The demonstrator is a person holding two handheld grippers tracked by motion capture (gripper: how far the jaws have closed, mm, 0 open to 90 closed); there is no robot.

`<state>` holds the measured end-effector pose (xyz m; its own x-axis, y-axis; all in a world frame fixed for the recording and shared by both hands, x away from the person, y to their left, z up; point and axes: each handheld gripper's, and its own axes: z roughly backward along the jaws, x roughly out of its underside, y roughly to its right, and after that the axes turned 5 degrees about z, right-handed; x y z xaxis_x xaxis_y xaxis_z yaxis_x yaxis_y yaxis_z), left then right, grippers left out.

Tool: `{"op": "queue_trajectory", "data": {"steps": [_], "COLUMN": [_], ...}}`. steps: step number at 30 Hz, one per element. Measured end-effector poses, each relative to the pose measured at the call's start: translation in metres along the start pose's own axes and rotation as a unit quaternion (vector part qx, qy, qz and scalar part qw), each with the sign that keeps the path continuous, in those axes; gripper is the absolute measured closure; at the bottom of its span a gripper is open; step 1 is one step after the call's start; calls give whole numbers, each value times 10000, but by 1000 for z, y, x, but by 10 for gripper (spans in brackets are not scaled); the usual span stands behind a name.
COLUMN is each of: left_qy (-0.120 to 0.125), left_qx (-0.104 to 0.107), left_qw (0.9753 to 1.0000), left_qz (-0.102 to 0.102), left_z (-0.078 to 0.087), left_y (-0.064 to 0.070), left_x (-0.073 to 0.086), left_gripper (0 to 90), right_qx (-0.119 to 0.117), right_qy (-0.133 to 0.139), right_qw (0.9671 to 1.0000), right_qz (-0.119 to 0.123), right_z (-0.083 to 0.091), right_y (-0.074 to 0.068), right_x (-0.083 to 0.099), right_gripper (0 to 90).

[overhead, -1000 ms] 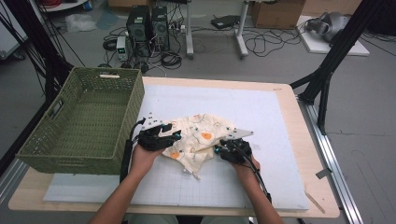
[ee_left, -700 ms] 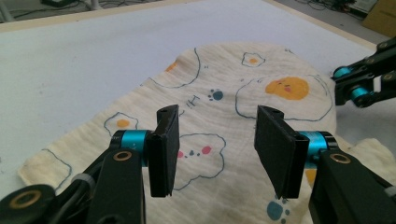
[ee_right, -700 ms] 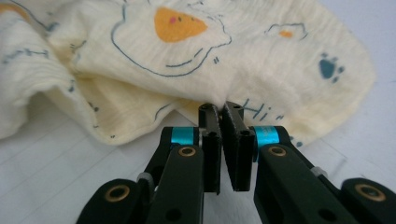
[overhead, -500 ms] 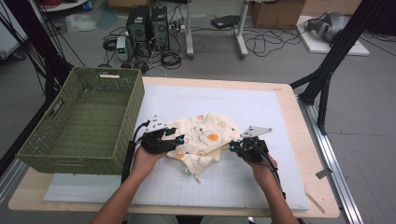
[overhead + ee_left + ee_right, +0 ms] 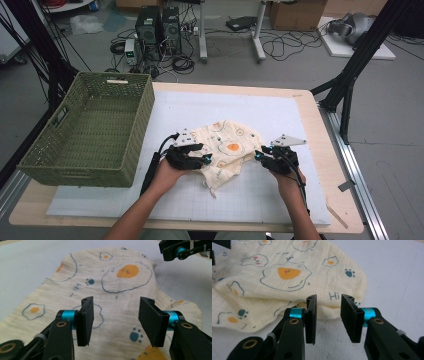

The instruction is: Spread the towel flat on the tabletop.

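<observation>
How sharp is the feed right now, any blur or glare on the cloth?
High view: soft and low in detail, even light, no glare on the cream egg-printed muslin cloth. Left gripper view: cloth print crisp, the left gripper slightly soft. Right gripper view: sharp, with a shadow under the cloth's folded edge.

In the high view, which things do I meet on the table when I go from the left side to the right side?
Green woven basket → left gripper → egg-print cloth → right gripper.
</observation>
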<state>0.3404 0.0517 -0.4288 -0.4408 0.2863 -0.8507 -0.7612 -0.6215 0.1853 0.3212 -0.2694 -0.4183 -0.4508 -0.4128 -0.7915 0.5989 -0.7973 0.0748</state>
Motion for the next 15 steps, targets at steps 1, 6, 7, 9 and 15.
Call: {"op": "queue_trajectory", "data": {"steps": [1, 6, 7, 9, 15], "left_qy": [-61, -383, -383, -623, -681], "left_qx": [47, 239, 239, 218, 203], "left_qw": [10000, 9988, 9988, 9974, 9970], "left_qz": [-14, -198, -198, -298, -306], "left_z": [-3, -19, -19, -27, -24], "left_y": [2, 11, 11, 14, 9], "left_x": [-1, 0, 0, 3, 3], "left_gripper": [455, 455, 459, 521, 865], "right_qx": [-10, 0, 11, 13, -81], "right_qy": [26, 48, 77, 105, 104], "right_qw": [10000, 10000, 9999, 9998, 9998], "right_qz": [-13, -52, -88, -142, -175], "right_z": [1, 3, 3, 4, 3], "right_y": [0, 2, 3, 4, 3], "right_x": [1, 5, 5, 5, 6], "right_gripper": [646, 623, 616, 608, 631]}}
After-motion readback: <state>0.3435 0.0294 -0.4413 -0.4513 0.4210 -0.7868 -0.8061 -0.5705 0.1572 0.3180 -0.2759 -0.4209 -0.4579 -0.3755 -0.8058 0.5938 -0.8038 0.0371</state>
